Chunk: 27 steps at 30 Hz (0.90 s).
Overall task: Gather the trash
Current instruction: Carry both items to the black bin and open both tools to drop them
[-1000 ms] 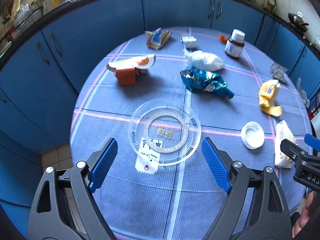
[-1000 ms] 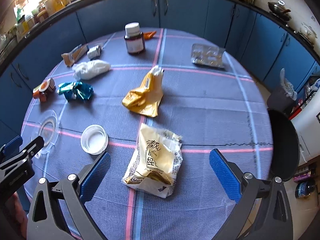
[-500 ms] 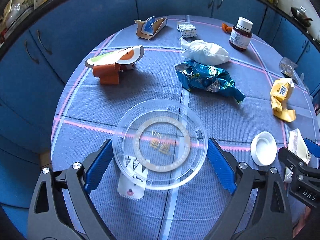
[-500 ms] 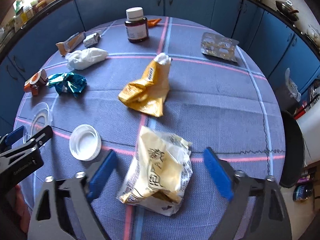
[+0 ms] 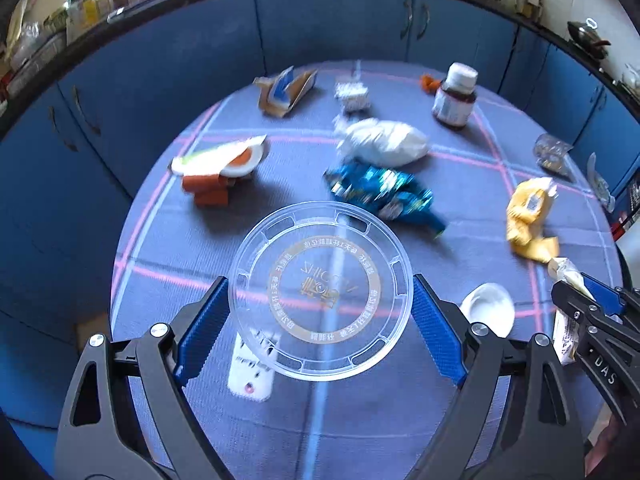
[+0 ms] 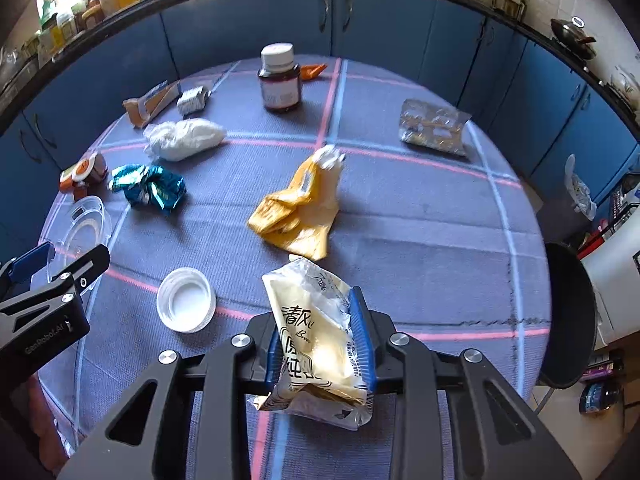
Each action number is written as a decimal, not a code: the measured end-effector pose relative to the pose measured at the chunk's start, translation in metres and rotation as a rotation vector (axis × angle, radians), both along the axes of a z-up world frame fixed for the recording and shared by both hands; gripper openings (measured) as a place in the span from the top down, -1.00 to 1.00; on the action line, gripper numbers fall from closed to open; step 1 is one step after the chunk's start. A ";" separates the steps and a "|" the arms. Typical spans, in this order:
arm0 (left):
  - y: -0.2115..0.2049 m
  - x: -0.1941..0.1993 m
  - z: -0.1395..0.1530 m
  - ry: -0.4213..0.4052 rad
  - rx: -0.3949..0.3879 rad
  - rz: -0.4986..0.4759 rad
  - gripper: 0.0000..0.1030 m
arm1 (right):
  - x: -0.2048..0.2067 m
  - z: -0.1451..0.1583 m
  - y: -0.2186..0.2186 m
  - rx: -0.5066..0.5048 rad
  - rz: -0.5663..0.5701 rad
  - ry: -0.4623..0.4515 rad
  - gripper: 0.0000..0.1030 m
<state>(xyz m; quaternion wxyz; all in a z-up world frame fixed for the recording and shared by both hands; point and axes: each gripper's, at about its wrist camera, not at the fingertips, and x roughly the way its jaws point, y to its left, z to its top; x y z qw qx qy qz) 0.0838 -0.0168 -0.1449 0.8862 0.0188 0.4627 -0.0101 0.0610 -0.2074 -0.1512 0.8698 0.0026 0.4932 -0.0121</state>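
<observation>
On the round table (image 6: 420, 240) with its blue checked cloth, trash lay scattered in front of both grippers. At the near edge the right gripper (image 6: 320, 356) had just been closing, and its blue pads pinched a crumpled cream bread wrapper (image 6: 316, 332) with dark printed characters, the bag squeezed between them and bulging out above and below. The left gripper (image 5: 320, 320) held its fingers wide, one pad against each side of a clear round plastic lid (image 5: 320, 292) with a gold printed ring; the lid looked tilted up off the cloth, over a small white tag (image 5: 250, 372) lying beneath its near edge. Between the two grippers a white bottle cap (image 6: 186, 300) sat open side up on the cloth. Farther out, a crumpled yellow wrapper (image 6: 298, 212) lay near the table's middle, just beyond the held bread bag. To its left were a shiny teal foil wrapper (image 6: 150, 188) and, behind that, a white wadded bag (image 6: 184, 140). An orange and white torn carton (image 5: 218, 168) stood near the left edge. At the far side stood a brown pill bottle (image 6: 279, 80) with a white cap, upright, with a brown torn box (image 5: 286, 90) and a small silvery packet (image 5: 351, 94) to its left. A clear blister pack (image 6: 434, 126) lay apart on the right.
</observation>
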 end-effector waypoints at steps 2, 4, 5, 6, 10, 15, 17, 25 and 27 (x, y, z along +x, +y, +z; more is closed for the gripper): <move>-0.010 0.005 0.009 -0.023 0.006 -0.022 -0.69 | 0.003 0.005 -0.007 0.009 -0.019 -0.013 0.44; -0.021 0.007 0.018 -0.053 0.007 -0.044 -0.69 | 0.005 0.010 -0.017 0.021 -0.042 -0.024 0.44; -0.028 0.010 0.022 -0.066 0.009 -0.058 -0.69 | 0.006 0.013 -0.023 0.022 -0.056 -0.032 0.44; -0.036 0.012 0.026 -0.080 0.011 -0.075 -0.69 | 0.007 0.016 -0.029 0.019 -0.070 -0.041 0.44; -0.067 0.017 0.036 -0.112 0.017 -0.127 -0.69 | 0.010 0.025 -0.055 0.022 -0.120 -0.072 0.44; -0.105 0.027 0.041 -0.116 0.012 -0.190 -0.69 | 0.009 0.035 -0.087 0.016 -0.188 -0.110 0.44; -0.122 0.030 0.041 -0.119 0.013 -0.220 -0.69 | 0.010 0.037 -0.101 0.020 -0.217 -0.116 0.44; -0.192 0.032 0.047 -0.137 0.019 -0.360 -0.69 | 0.003 0.052 -0.163 -0.064 -0.385 -0.186 0.44; -0.209 0.030 0.051 -0.153 0.021 -0.394 -0.69 | -0.001 0.054 -0.183 -0.075 -0.433 -0.193 0.44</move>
